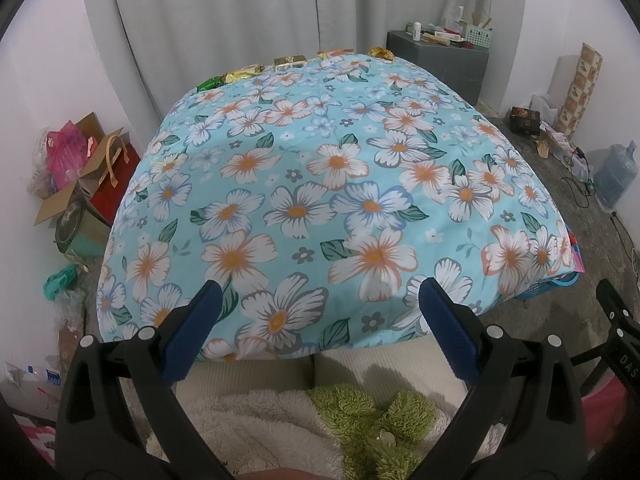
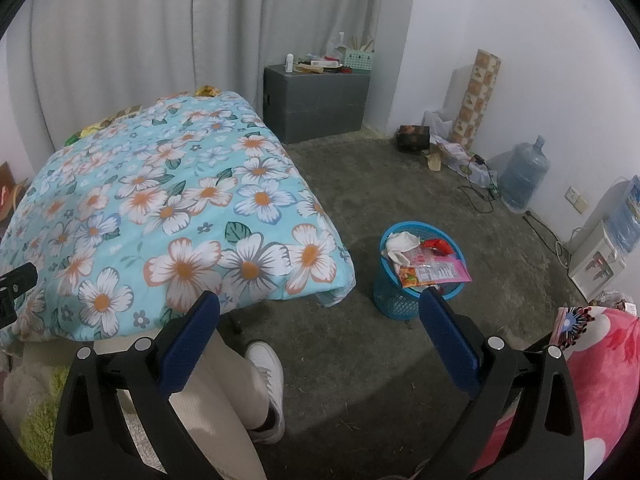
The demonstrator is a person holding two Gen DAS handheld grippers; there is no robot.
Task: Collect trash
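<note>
Several wrappers lie along the far edge of a table covered by a floral blue cloth (image 1: 320, 184): a green wrapper (image 1: 211, 82), a gold wrapper (image 1: 242, 73), a small gold box (image 1: 290, 61) and a crumpled gold wrapper (image 1: 381, 53). A blue trash basket (image 2: 416, 270) full of wrappers and tissue stands on the floor to the right of the table. My left gripper (image 1: 320, 300) is open and empty over the table's near edge. My right gripper (image 2: 320, 312) is open and empty above the floor, near the basket.
A grey cabinet (image 2: 320, 100) with clutter stands at the back wall. A water jug (image 2: 524, 176), cables and boxes lie along the right wall. Bags and boxes (image 1: 80, 168) pile up left of the table. The person's leg and white shoe (image 2: 266, 364) are below.
</note>
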